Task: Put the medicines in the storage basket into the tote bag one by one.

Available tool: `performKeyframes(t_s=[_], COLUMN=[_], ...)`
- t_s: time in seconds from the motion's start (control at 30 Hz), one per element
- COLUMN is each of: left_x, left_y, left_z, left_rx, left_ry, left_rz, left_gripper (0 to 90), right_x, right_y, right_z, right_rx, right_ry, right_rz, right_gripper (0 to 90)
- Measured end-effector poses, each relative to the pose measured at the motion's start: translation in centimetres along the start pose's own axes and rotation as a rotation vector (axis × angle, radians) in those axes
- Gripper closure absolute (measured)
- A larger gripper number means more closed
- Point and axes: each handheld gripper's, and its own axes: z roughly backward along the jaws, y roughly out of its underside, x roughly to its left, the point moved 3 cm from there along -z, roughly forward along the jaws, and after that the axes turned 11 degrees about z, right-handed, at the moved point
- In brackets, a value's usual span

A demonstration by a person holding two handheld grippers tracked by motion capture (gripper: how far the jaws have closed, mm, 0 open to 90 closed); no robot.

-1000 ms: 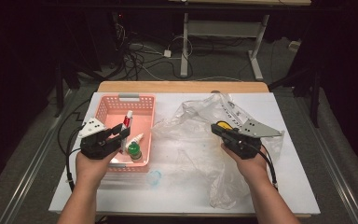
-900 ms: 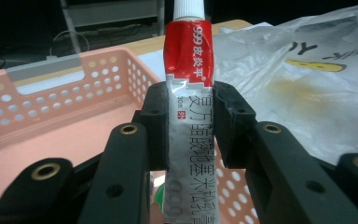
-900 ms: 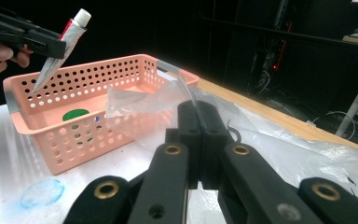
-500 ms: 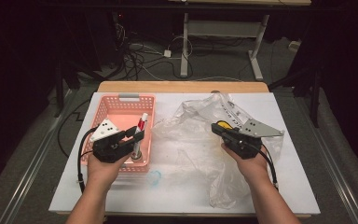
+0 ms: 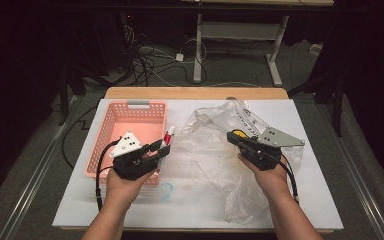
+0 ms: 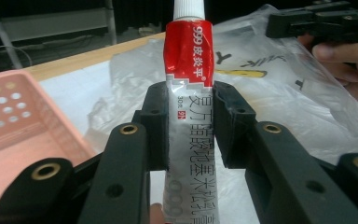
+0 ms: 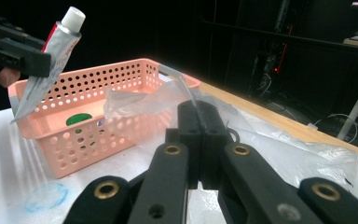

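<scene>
A white counter [image 5: 310, 200] with a wooden strip along its far edge stands in a dark room; cables lie on the floor [image 5: 155, 60] behind it at about 11 o'clock, and grey frame legs [image 5: 198, 45] rise at 12 o'clock. A faint blue ring is drawn on the sheet near the front. At 9 o'clock from the counter's middle sits a pink plastic basket [image 5: 130, 112], rectangular, its walls pierced with round holes. A crumpled clear plastic bag [image 5: 205, 150] spreads over the middle and toward 3 o'clock, thin and glossy.

The left tongs [image 5: 161, 150], held level by a hand [image 5: 125, 182] over the basket's right edge, are clamped on a soft metal ointment tube [image 5: 168, 137], silver and red with a white cap pointing up. The right tongs [image 5: 235, 138] point toward 9 o'clock, their jaws fully closed and pinching the bag's thin edge.
</scene>
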Motion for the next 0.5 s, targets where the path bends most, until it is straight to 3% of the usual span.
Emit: performKeyframes(t_s=[0.5], left_x=[-2.9], left_y=[1.2], left_z=[-2.8], left_rx=[0.05], left_ry=[0.057], left_rz=[-0.051], left_gripper=[67.0], right_x=[0.4], right_y=[-0.2], right_z=[-0.1], right_rx=[-0.001], right_ry=[-0.005], right_rz=[0.016], right_gripper=[90.0])
